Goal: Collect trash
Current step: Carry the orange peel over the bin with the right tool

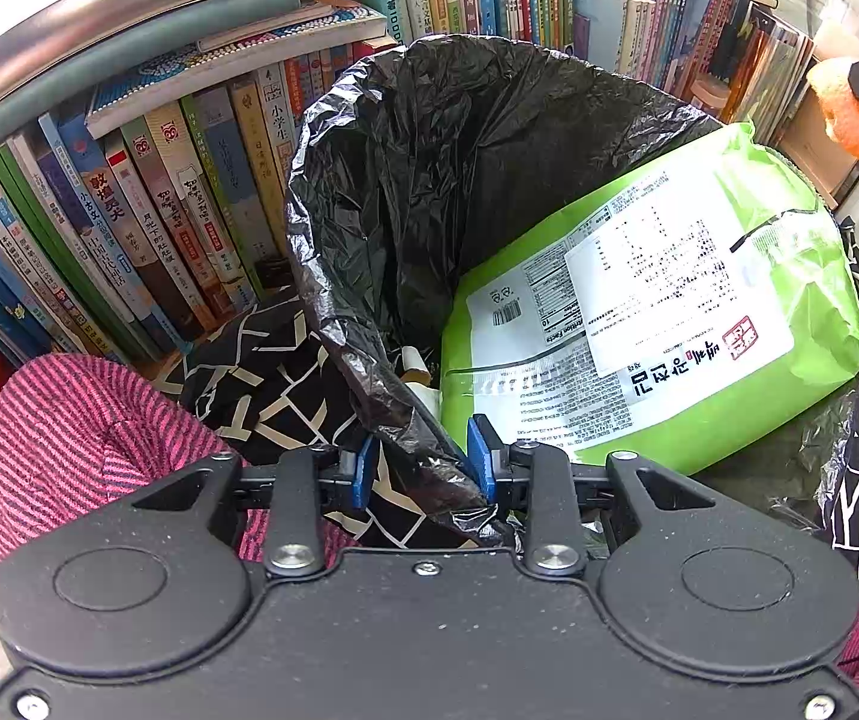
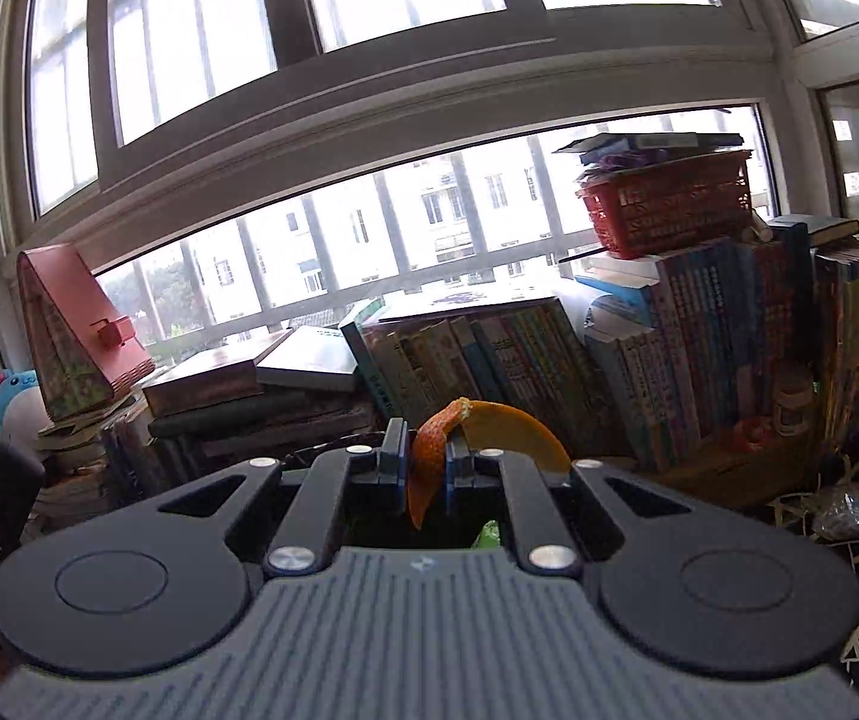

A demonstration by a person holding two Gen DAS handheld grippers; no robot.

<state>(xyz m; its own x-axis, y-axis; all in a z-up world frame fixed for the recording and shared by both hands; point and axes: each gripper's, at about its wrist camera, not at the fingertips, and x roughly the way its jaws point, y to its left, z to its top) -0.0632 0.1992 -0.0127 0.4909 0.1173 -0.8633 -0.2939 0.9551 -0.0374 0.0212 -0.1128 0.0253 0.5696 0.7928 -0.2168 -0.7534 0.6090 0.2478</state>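
With our left gripper (image 1: 423,468) pinching the black bag's rim (image 1: 393,408) open, we should carry the orange peel (image 2: 429,462), nipped between the right gripper's (image 2: 423,468) fingers, over the mouth before spreading them.

1. There is one black trash bag (image 1: 429,180), near the middle of the scene.
2. One green food package (image 1: 699,312) lies in the bag, on its right side.
3. There is one piece of orange peel (image 2: 429,456).
4. Two grippers are visible: the left gripper (image 1: 423,468) and the right gripper (image 2: 426,468).
5. One red basket (image 2: 669,210) stands far right, on the books.
6. The books (image 1: 189,192) are too many to count exactly.
7. One blue plush toy (image 2: 3,402) is at the far left.
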